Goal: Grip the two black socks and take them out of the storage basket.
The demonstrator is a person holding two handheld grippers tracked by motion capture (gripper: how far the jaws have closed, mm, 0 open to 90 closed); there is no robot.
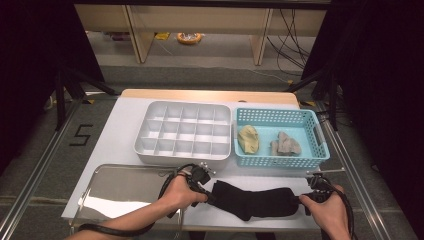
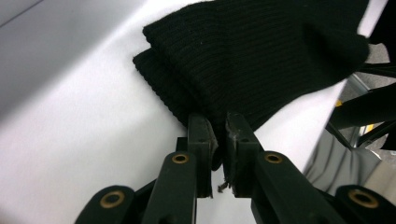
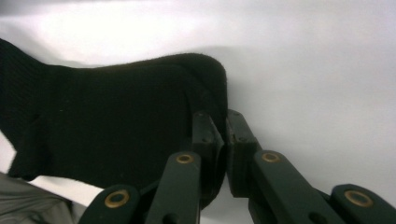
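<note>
The black sock (image 1: 254,202) lies flat on the white surface (image 1: 120,132), stretched out between the 2 tools. The left hand-held gripper (image 1: 209,196) is clamped on 1 end of the sock, and in the left gripper view its 2 black jaws pinch the ribbed edge of the sock (image 2: 261,51) right at their tips. The right hand-held gripper (image 1: 303,199) is clamped on the other end, and in the right gripper view its jaws bite the rounded edge of the sock (image 3: 116,121) just in front of them. The sock looks soft and floppy, so it will likely sag in the middle when it is lifted. It looks very light too. The knit is bumpy, not slick, so it should not slip out easily. It will not break. The best places to hold it are the 2 ends, just where the jaws are now, with a good bite of cloth and not only the thin edge. A thin pinch could pull loose if the sock is tugged hard. Beyond the left hand-held gripper sits a white tray (image 1: 145,131) with many little boxes, and beyond the right one is a blue basket (image 1: 280,116).
</note>
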